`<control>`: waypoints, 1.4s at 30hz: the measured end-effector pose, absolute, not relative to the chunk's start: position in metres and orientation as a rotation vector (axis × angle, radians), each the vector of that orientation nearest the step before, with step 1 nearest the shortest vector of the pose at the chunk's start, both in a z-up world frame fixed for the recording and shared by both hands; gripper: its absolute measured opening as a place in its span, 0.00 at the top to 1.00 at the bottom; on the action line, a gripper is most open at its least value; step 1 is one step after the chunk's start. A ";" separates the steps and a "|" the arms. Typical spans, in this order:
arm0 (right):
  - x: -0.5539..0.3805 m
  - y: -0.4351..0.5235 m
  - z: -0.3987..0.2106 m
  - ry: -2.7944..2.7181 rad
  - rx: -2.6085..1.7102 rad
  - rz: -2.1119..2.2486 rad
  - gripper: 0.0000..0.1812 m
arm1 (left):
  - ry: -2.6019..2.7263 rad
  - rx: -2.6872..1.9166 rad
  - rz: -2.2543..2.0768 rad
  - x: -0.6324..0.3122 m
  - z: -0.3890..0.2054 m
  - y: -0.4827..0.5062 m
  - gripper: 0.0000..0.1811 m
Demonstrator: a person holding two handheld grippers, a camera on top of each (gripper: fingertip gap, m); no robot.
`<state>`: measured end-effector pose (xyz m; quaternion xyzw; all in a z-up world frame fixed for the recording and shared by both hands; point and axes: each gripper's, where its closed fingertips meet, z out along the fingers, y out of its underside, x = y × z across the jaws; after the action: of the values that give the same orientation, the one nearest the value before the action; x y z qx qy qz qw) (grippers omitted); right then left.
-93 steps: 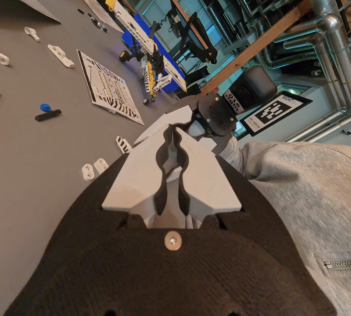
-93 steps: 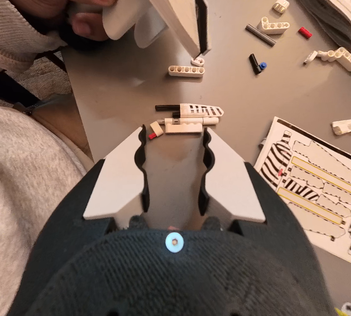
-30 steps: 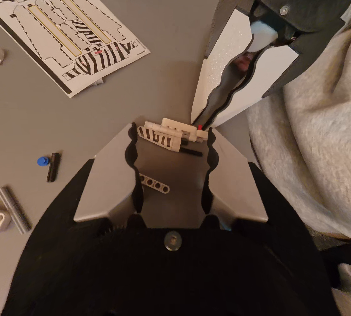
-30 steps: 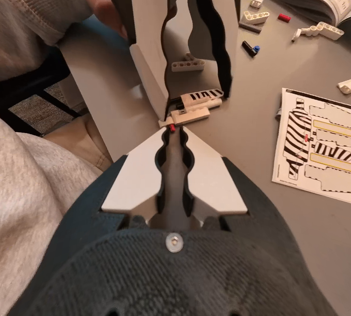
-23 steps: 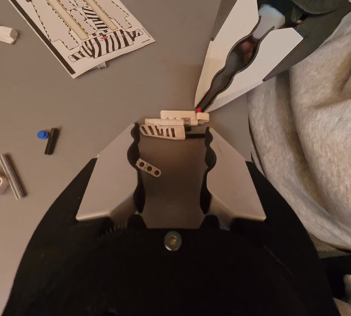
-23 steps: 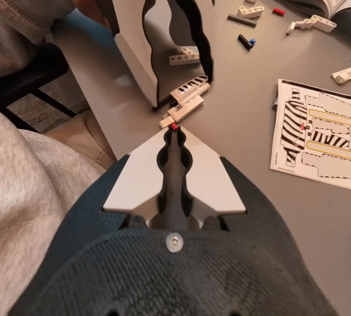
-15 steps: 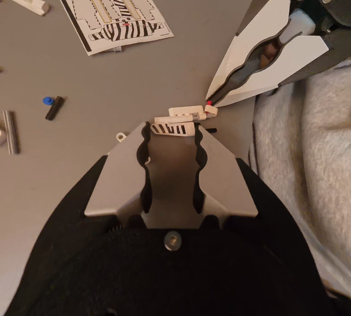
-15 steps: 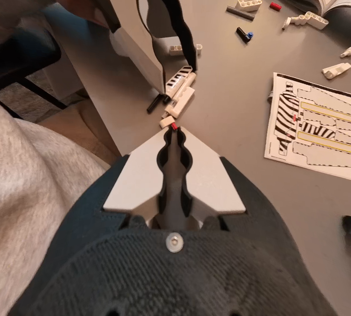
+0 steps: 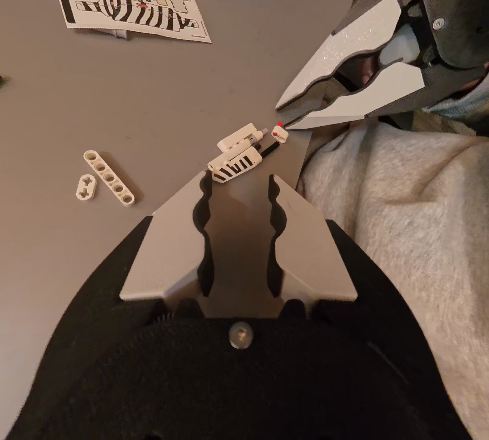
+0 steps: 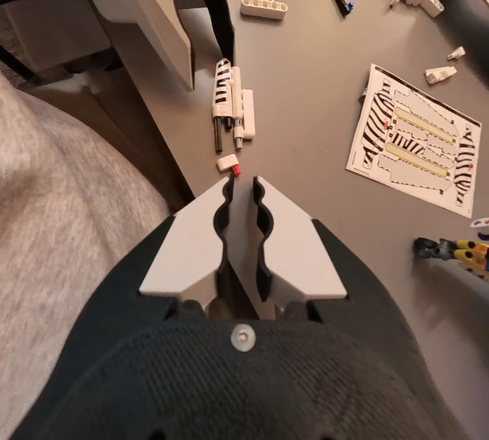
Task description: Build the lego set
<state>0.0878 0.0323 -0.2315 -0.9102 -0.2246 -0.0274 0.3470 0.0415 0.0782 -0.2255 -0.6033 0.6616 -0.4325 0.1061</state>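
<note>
- Lying on the grey table (image 9: pixel 158 99) near its edge, the small lego assembly (image 9: pixel 239 156) is a cluster of white pieces: a curved panel with black zebra stripes, a plain white beam beside it, a white-and-grey axle piece between them and a black pin sticking out of one end.
- A small white connector with a red pin (image 10: pixel 229 164) lies just apart from that end, loose on the table.
- The left gripper (image 9: pixel 239 179) has its jaws apart and empty; the striped panel touches the tip of its finger at 11 o'clock.
- The right gripper (image 10: pixel 243 179) stands slightly parted, gripping nothing; the red pin sits right at its fingertip at 12 o'clock.
- In the left wrist view, a five-hole white beam (image 9: pixel 108 177) and a short two-hole piece (image 9: pixel 86 187) lie at 9 o'clock of the assembly.
- A sticker sheet (image 10: pixel 415 136) with zebra patterns lies at 3 o'clock in the right wrist view.
</note>
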 end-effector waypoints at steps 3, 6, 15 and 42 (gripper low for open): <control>0.082 0.034 -0.231 -0.621 -2.325 -0.008 0.88 | 1.959 -1.747 -1.226 0.042 -0.227 0.082 0.77; 0.078 0.037 -0.231 -0.656 -2.289 0.058 0.87 | 1.963 -1.735 -1.181 0.042 -0.228 0.083 0.78; 0.078 0.041 -0.233 -0.670 -2.274 0.183 0.93 | 1.966 -1.709 -1.102 0.045 -0.230 0.085 0.81; 0.082 0.049 -0.233 -0.650 -2.268 0.222 0.93 | 2.000 -1.653 -1.009 0.045 -0.234 0.086 0.87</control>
<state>0.0825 0.0491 -0.2328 -0.8867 -0.2541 0.0868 0.3764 0.0451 0.0860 -0.2336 -0.5843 0.7070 -0.3566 0.1778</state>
